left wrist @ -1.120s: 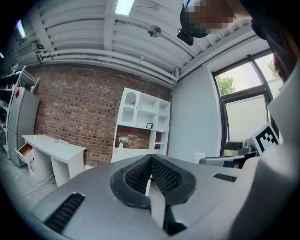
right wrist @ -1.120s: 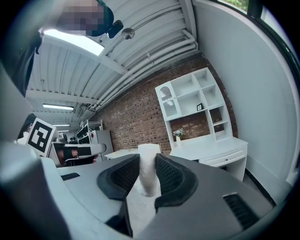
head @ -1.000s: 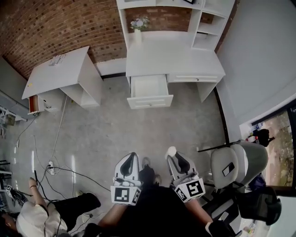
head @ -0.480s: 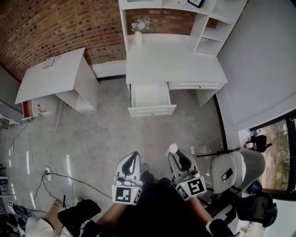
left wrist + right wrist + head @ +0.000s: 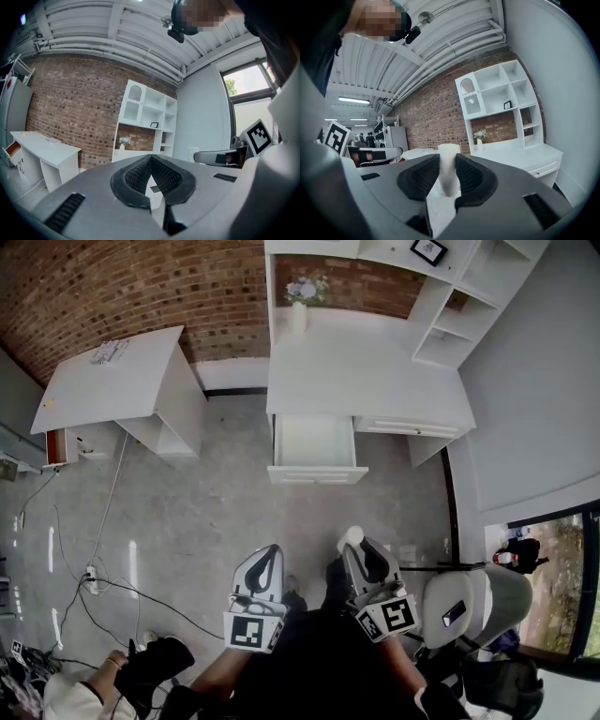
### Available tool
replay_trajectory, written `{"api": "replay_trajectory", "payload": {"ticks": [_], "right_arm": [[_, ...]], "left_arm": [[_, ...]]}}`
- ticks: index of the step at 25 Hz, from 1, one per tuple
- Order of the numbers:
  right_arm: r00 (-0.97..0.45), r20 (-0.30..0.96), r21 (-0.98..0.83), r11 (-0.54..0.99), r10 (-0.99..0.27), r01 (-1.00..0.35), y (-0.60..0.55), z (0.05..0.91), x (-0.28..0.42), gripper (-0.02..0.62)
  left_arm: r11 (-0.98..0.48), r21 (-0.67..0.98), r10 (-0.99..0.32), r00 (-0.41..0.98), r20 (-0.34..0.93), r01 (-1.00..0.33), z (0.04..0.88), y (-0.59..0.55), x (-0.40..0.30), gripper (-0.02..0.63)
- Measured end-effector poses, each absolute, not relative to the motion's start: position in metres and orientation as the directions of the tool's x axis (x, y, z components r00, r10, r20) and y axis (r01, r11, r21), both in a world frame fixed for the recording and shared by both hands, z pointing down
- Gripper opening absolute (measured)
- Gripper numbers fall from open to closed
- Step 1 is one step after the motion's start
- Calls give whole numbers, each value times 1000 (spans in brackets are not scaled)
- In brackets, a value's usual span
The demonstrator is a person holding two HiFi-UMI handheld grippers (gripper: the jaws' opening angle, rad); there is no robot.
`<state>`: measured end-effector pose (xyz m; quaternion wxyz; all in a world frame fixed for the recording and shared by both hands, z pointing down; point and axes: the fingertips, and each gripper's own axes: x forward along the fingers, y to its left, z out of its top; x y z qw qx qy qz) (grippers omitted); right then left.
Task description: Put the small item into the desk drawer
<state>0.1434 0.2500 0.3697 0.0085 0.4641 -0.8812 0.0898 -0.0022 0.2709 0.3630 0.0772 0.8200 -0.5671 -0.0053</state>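
Observation:
My right gripper [image 5: 352, 542] [image 5: 448, 172] is shut on a small white cylinder [image 5: 448, 165], which stands upright between the pads; its rounded top [image 5: 350, 539] shows in the head view. My left gripper [image 5: 267, 559] [image 5: 150, 165] is shut with its tips meeting and nothing between them. Ahead stands the white desk [image 5: 366, 371] with its left drawer [image 5: 315, 448] pulled out and its inside bare. Both grippers are held level, well short of the drawer, over the grey floor.
A white hutch with shelves [image 5: 450, 306] and a vase of flowers [image 5: 302, 296] sit on the desk. A second white desk [image 5: 103, 381] stands at the left. An office chair [image 5: 473, 596] is at my right, cables [image 5: 94, 577] and a seated person [image 5: 56, 690] at the lower left.
The desk and its open drawer have drawn nearer and shifted right in the head view as I moved forward. Both grippers keep their pose, the right one still holding the cylinder.

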Motion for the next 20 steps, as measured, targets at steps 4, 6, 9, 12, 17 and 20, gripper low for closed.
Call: {"api": "replay_trajectory", "payload": {"ticks": [4, 6, 9, 12, 17, 20], "right_arm": [[-599, 102, -148, 584, -794, -798, 209, 376, 152, 124], [-620, 99, -145, 605, -779, -783, 188, 375, 159, 124], [-655, 88, -137, 642, -751, -754, 152, 371, 170, 124], [-693, 86, -131, 682, -715, -720, 116, 370, 182, 124], [-748, 84, -118, 739, -658, -664, 63, 368, 198, 124], [-779, 81, -126, 769, -622, -627, 37, 369, 208, 124]], "left_arm": [[-289, 141, -949, 303, 90, -947, 369, 241, 4, 25], [-265, 143, -956, 279, 93, -954, 368, 224, 12, 23], [-221, 143, -968, 234, 85, -965, 364, 193, 25, 25], [-169, 144, -981, 180, 72, -975, 357, 162, 40, 25], [-92, 145, -992, 102, 69, -985, 350, 122, 62, 25], [-45, 140, -996, 55, 67, -989, 347, 104, 73, 25]]}}
